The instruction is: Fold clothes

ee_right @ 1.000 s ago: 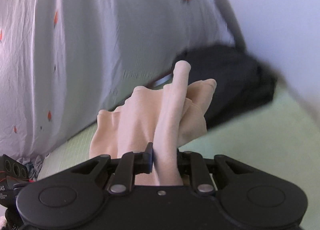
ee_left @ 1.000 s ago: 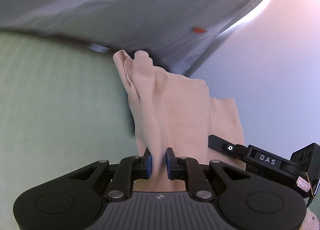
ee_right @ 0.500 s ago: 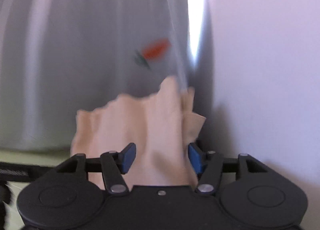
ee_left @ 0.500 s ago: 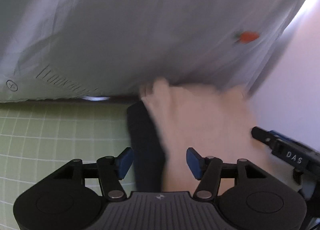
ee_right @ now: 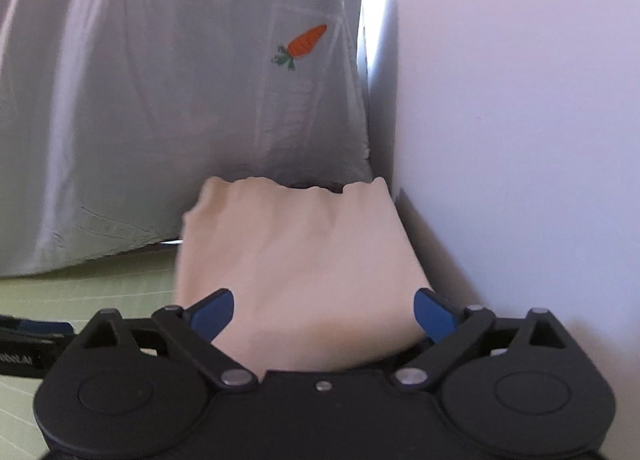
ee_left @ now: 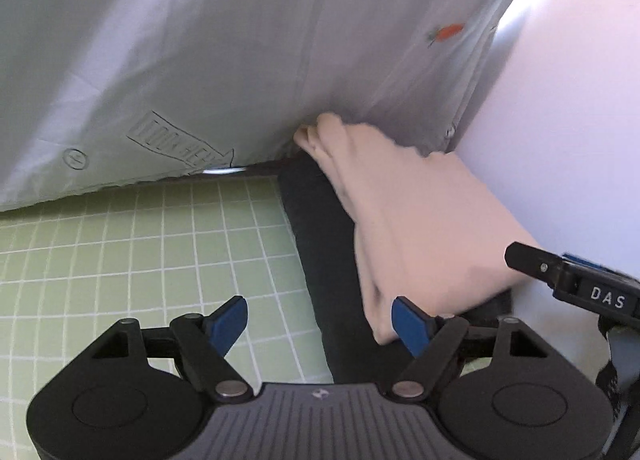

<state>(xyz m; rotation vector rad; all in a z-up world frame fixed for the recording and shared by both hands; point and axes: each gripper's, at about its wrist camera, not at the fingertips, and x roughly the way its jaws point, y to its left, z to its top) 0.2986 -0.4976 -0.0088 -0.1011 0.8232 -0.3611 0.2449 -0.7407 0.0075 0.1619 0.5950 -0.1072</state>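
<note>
A folded beige garment (ee_left: 416,228) lies on top of a dark folded garment (ee_left: 324,252) at the right end of the green grid mat (ee_left: 140,252), against the wall. My left gripper (ee_left: 320,320) hangs over the dark garment's edge, its jaws opening, pads off the cloth. In the right wrist view the beige garment (ee_right: 304,260) lies flat between the spread fingers of my right gripper (ee_right: 324,310), whose jaws are also opening without pressing on it. The right gripper's finger (ee_left: 560,272) shows at the right of the left wrist view.
A pale sheet with carrot prints (ee_right: 160,100) hangs behind the mat and reaches its far edge. A white wall (ee_right: 520,140) stands close on the right of the stack. The left gripper's body (ee_right: 24,344) pokes in at the left of the right wrist view.
Both grippers were shut on the beige garment and carried it to the right onto the dark garment. Both jaws have spread and let go of it; it now lies flat.
</note>
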